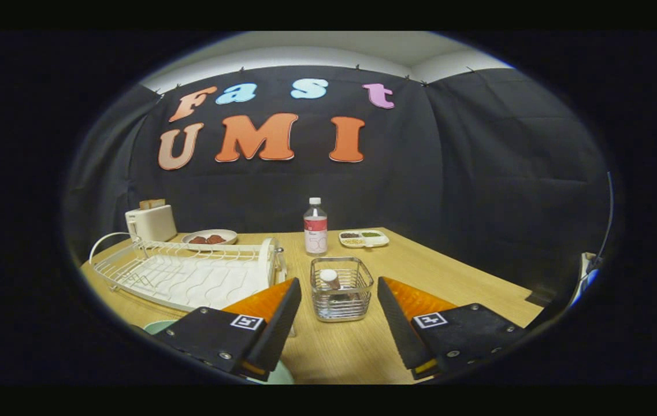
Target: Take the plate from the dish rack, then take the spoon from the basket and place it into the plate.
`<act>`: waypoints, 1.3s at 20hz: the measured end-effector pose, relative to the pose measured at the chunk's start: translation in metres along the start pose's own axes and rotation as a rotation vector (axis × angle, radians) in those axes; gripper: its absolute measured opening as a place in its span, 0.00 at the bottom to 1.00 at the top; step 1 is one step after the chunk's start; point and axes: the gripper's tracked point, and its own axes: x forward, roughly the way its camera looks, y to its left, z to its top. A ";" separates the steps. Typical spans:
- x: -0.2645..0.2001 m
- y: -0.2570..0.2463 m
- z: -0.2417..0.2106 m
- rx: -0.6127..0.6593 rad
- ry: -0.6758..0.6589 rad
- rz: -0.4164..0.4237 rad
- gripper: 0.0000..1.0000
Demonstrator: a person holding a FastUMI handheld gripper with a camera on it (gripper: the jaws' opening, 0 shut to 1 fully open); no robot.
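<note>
Two fingers of the gripper (338,294) hang wide open above the worktop (357,346), holding nothing. The basket (342,289) sits just ahead between them. The plate (160,327) lies under the left finger, by the dish rack (189,274)

The one view rides on the gripper (338,300), low over the desk (478,277), and looks forward along its spread fingers (282,315). It faces the basket (342,296), near and just ahead; a bottle (315,226) stands farther behind the basket, before the booth's wall.
</note>
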 end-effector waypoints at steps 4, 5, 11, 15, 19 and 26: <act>0.017 0.000 0.001 -0.009 0.001 -0.002 0.55; 0.021 0.002 0.002 -0.014 0.001 0.002 0.47; 0.027 0.008 0.008 -0.052 -0.010 0.012 0.10; 0.022 0.007 0.014 -0.050 -0.016 0.012 0.07; 0.013 0.004 0.031 -0.053 -0.043 0.008 0.07; -0.022 0.000 0.073 -0.065 -0.128 0.020 0.07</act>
